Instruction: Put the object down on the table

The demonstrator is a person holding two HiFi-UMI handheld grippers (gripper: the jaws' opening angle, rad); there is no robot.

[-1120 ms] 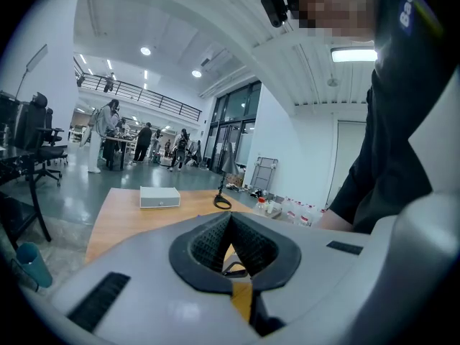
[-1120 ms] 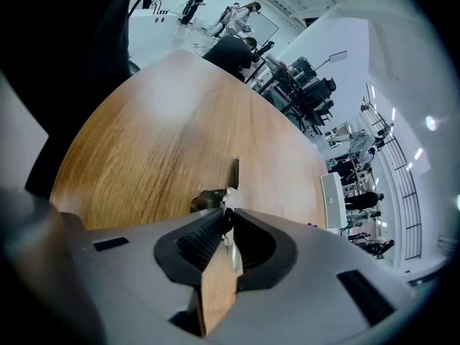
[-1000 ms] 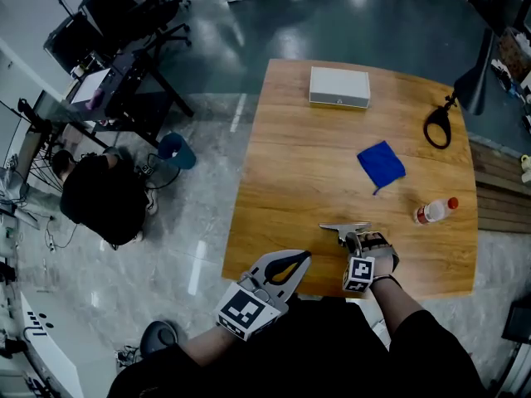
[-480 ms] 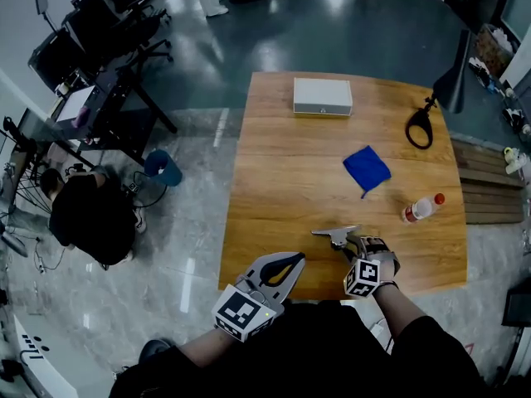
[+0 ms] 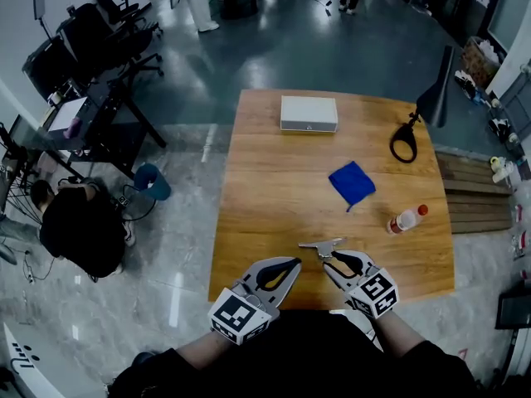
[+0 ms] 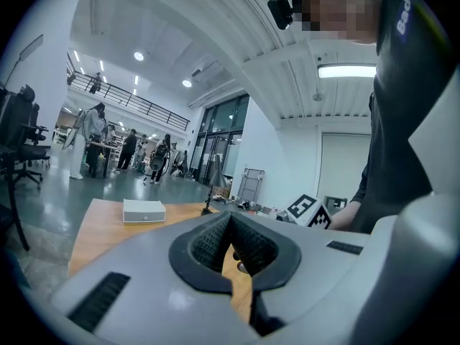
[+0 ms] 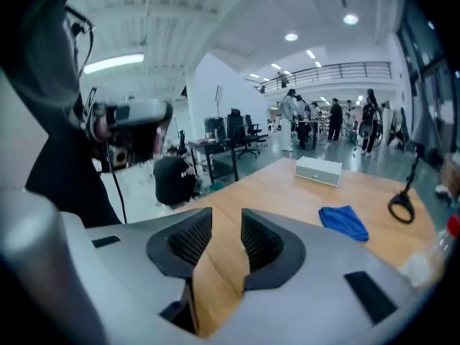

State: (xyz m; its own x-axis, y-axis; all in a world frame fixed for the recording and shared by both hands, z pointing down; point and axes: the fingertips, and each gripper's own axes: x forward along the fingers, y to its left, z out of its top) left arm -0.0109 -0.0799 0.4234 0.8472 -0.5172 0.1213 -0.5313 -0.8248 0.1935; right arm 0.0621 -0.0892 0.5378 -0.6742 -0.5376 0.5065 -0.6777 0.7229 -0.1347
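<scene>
Low in the middle of the head view, the silvery metal object [image 5: 322, 245] lies on the wooden table [image 5: 274, 189] near its front edge, just off the tips of the right gripper [image 5: 332, 259], whose jaws stand apart and empty, while the left gripper [image 5: 292, 264] beside it is pinched closed on nothing.

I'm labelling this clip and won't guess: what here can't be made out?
Head view: metal object near the front edge of the table, too small to name.
Right gripper view: bottle, blurred and cut by the lens edge; label unreadable.
Head view: black loop, too small to identify.
Left gripper view: white box, too small for front details.
</scene>
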